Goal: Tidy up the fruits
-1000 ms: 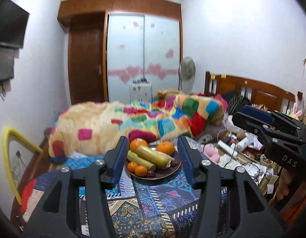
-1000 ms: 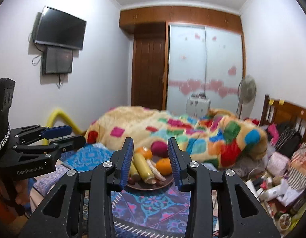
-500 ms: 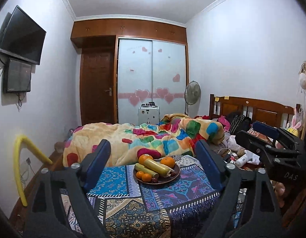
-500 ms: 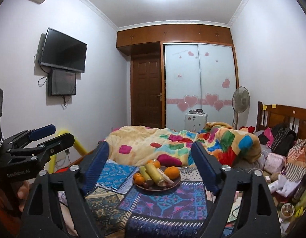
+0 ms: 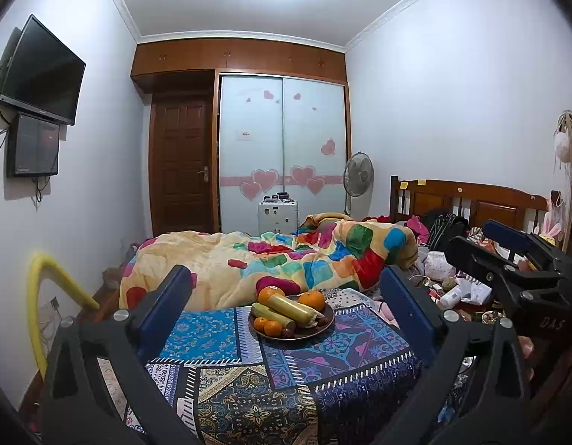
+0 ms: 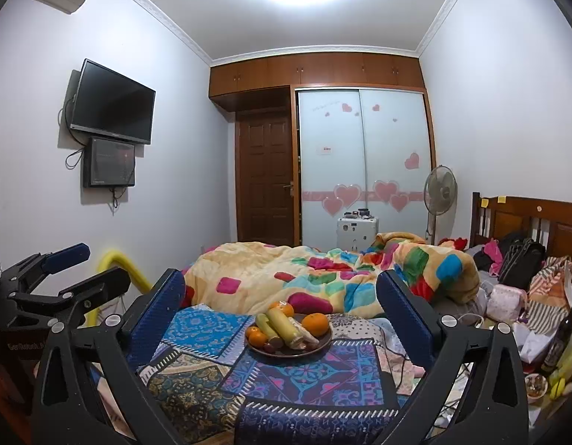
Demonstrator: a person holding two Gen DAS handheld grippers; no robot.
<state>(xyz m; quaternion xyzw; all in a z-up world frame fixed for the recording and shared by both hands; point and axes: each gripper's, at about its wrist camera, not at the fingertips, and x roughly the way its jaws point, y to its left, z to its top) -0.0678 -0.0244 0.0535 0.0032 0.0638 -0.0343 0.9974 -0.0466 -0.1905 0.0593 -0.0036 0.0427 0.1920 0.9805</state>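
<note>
A dark round plate (image 5: 304,334) of fruit sits on a patterned blue cloth (image 5: 286,378). It holds large oranges (image 5: 311,299), small oranges (image 5: 273,328), a yellow-green banana (image 5: 291,306) and dark small fruits. It also shows in the right wrist view (image 6: 315,345). My left gripper (image 5: 284,296) is open wide and empty, well back from the plate. My right gripper (image 6: 280,296) is open wide and empty too, also back from it. Each gripper shows at the other view's edge.
A bed with a colourful patchwork blanket (image 5: 286,259) lies behind the cloth. Clutter, bags and a bottle (image 6: 560,337) lie to the right. A yellow curved tube (image 5: 41,296) stands at the left. A fan (image 5: 358,176), wardrobe and door are at the back.
Both grippers have opened from narrow to wide and pulled back and up from the plate, which now looks smaller and farther.
</note>
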